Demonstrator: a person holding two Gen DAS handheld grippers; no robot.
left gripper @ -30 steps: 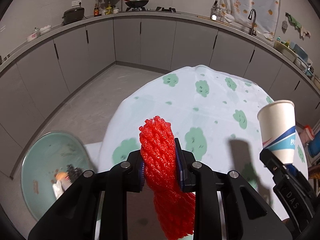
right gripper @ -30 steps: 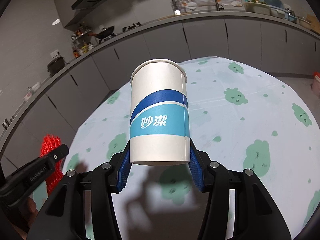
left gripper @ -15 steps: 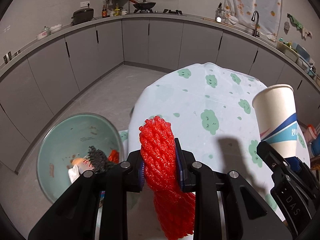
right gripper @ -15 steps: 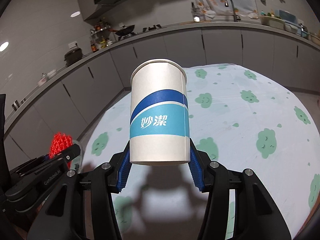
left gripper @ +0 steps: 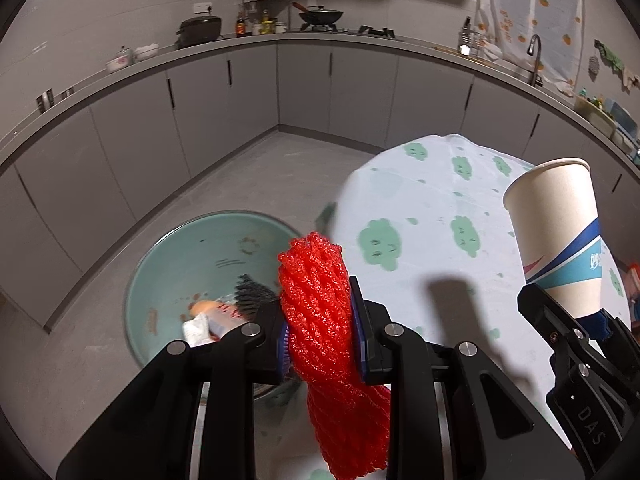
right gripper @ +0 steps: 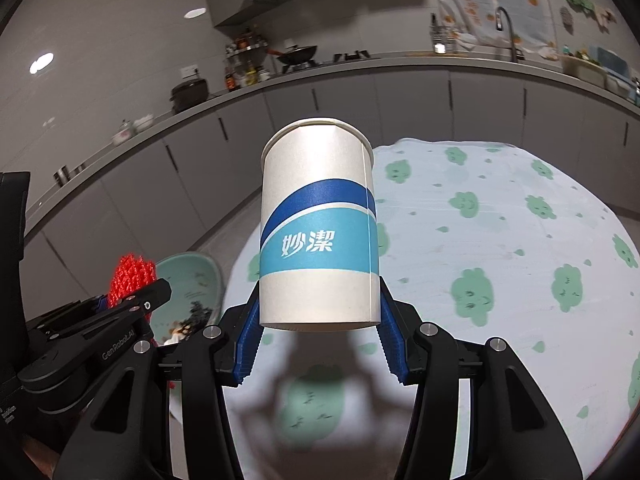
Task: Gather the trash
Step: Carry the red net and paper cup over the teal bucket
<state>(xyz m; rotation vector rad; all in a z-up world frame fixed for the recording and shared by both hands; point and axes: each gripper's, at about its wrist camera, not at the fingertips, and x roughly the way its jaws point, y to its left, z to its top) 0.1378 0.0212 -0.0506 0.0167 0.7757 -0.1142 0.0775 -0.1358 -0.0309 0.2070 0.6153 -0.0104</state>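
Note:
My left gripper [left gripper: 320, 340] is shut on a red foam net sleeve [left gripper: 320, 300], held over the table's left edge, just right of a teal basin [left gripper: 188, 264] on the floor. The basin holds scraps: a white wad, something orange, a black net. My right gripper [right gripper: 318, 344] is shut on an upright white paper cup with a blue band [right gripper: 318, 232], held above the table. The cup [left gripper: 556, 236] and right gripper also show at the right of the left wrist view. The red sleeve [right gripper: 130, 280] and basin [right gripper: 188, 280] show at the left of the right wrist view.
A round table with a white cloth with green cloud prints [right gripper: 500, 248] lies under both grippers. Grey kitchen cabinets [left gripper: 224, 104] curve round the room. The counter carries a wok, bottles, a rice cooker and a sink tap [left gripper: 534, 56]. Grey floor [left gripper: 248, 184] lies around the basin.
Both grippers have moved left toward the table's edge with their loads. The basin has come from the far left toward the middle of the left wrist view and entered the right wrist view.

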